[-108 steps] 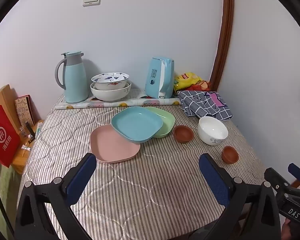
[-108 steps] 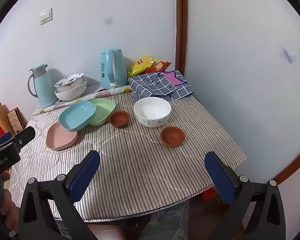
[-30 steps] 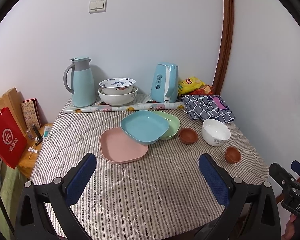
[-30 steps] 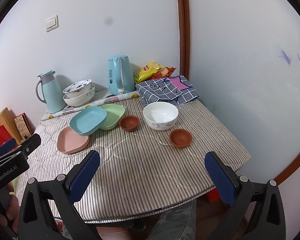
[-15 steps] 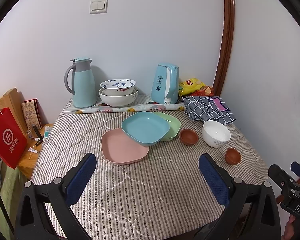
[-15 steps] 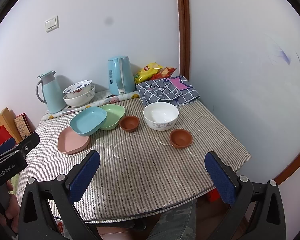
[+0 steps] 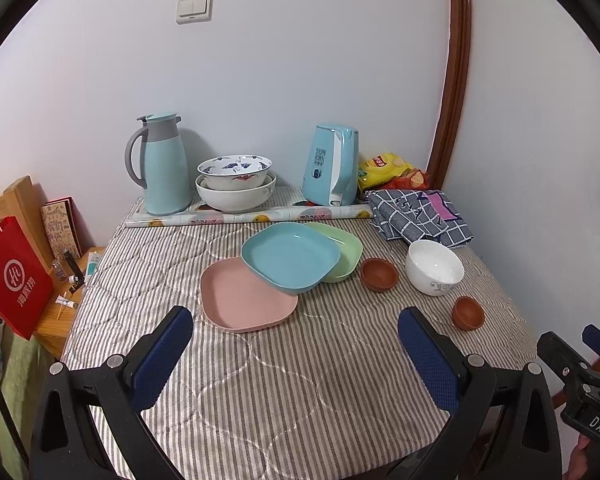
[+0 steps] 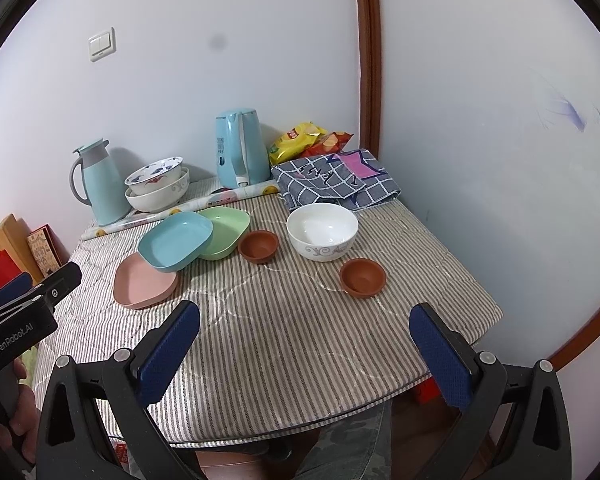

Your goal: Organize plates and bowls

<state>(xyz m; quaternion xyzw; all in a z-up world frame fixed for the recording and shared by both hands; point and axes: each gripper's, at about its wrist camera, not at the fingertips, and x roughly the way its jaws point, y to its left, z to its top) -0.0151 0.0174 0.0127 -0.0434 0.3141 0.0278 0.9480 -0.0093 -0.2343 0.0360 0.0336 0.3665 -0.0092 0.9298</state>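
Observation:
Three square plates overlap mid-table: pink plate point(image 7: 244, 300) point(image 8: 142, 282), blue plate point(image 7: 290, 256) point(image 8: 176, 240) resting on it, green plate point(image 7: 342, 248) point(image 8: 226, 226) behind. To their right stand a brown bowl point(image 7: 379, 275) point(image 8: 258, 245), a white bowl point(image 7: 434, 267) point(image 8: 322, 230) and a second brown bowl point(image 7: 467, 312) point(image 8: 363, 277). Two stacked large bowls point(image 7: 236, 184) point(image 8: 158, 186) stand at the back. My left gripper point(image 7: 296, 356) and right gripper point(image 8: 304, 354) are open and empty, above the table's near edge.
A striped cloth covers the table point(image 7: 300, 392). At the back stand a thermos jug point(image 7: 162, 164), a kettle point(image 7: 334, 164), a paper roll point(image 7: 248, 216), snack bags point(image 7: 388, 166) and a folded checked cloth point(image 7: 420, 214). A red bag point(image 7: 14, 276) stands left. Wall to the right.
Both grippers have drawn back and risen a little from the table since the earliest frames; the dishes look smaller. Nothing on the table has moved.

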